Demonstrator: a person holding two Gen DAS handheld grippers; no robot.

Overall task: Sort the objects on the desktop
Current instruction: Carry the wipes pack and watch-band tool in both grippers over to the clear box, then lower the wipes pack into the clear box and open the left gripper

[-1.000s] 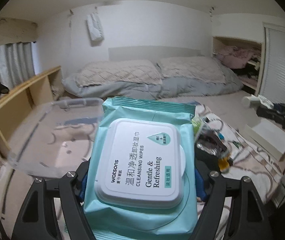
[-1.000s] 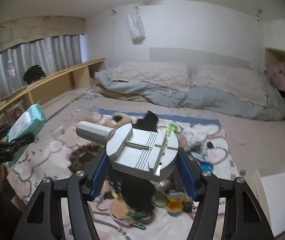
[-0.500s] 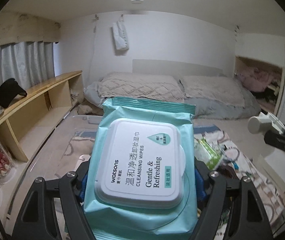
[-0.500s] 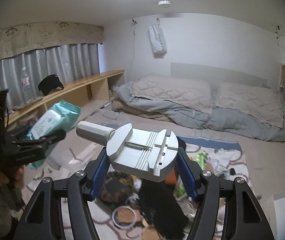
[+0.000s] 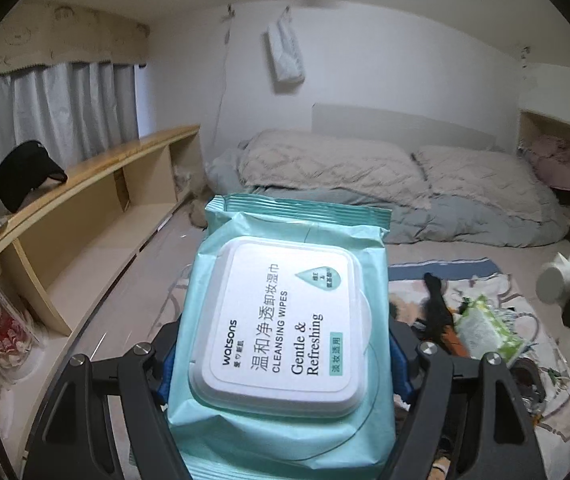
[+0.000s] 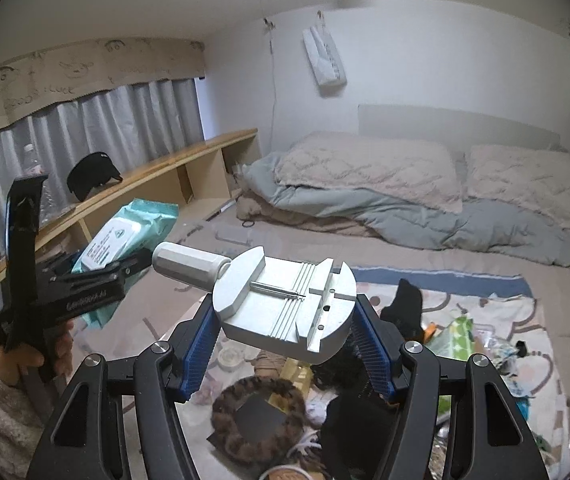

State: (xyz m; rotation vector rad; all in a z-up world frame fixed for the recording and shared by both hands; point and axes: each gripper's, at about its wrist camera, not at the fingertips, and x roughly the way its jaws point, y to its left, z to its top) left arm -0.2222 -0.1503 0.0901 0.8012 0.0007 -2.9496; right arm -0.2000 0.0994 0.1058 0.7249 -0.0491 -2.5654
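A teal pack of cleansing wipes (image 5: pixel 285 320) with a white flip lid fills the left wrist view; my left gripper (image 5: pixel 281 364) is shut on its sides and holds it in the air. The same wipes pack (image 6: pixel 125 236) shows at the left of the right wrist view, in the left gripper (image 6: pixel 85 284) held by a hand. My right gripper (image 6: pixel 285 340) is shut on a silver metal tool (image 6: pixel 285 300), a flat slotted block with a cylindrical knob at its left. That silver tool (image 5: pixel 561 284) peeks in at the left wrist view's right edge.
Below lies a patterned mat (image 6: pixel 497 320) strewn with small items: a brown braided ring (image 6: pixel 257 420), black cloth pieces (image 6: pixel 401 308), a green packet (image 5: pixel 485 328). A long wooden shelf (image 5: pixel 85 208) runs along the left wall. Pillows and a grey duvet (image 6: pixel 425 208) lie at the back.
Both views have swung left, off the clear plastic bin and the mat's clutter and onto the wooden shelf and curtain. Each gripper keeps its hold unchanged.
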